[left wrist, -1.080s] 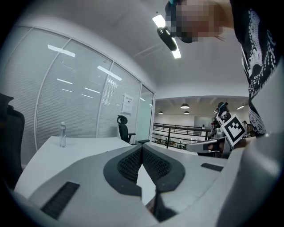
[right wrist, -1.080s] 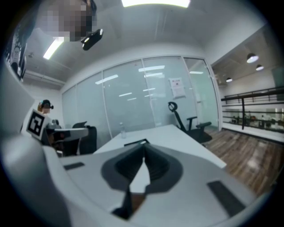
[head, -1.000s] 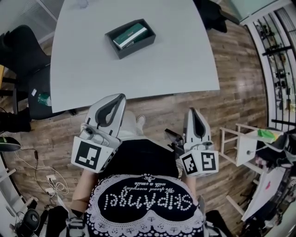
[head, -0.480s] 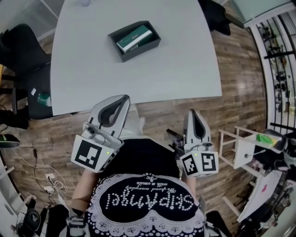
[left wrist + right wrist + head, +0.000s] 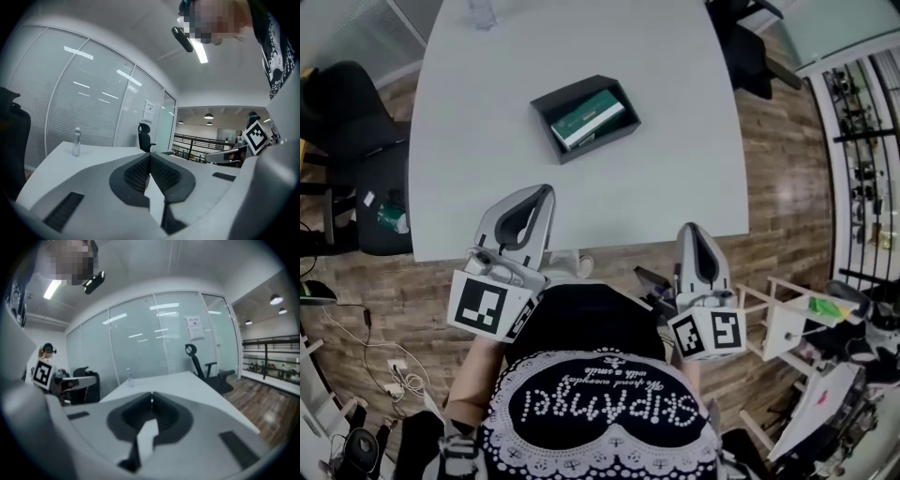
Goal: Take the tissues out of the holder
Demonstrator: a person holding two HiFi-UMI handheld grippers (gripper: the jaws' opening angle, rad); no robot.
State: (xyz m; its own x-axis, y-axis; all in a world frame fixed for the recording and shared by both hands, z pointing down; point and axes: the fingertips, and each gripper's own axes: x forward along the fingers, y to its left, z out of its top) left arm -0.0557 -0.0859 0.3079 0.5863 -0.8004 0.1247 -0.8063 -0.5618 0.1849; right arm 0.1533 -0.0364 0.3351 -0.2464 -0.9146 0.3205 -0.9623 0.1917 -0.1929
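Roughly level, left tool (image 5: 546,191), right tool (image 5: 692,229), closed

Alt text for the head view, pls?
Seen from above, a dark holder with a green tissue pack inside sits on a grey table. Nearer the person, the left gripper and right gripper, both shut and empty, point toward the table.

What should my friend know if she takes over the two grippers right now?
Left gripper: shut, empty.
Right gripper: shut, empty.
Both are at the near edge of the table, well short of the holder.
The tissues lie inside the holder, near the table's middle.
Done: nothing yet.
Left: reach over, open a gripper, grip the tissues and lift them out.
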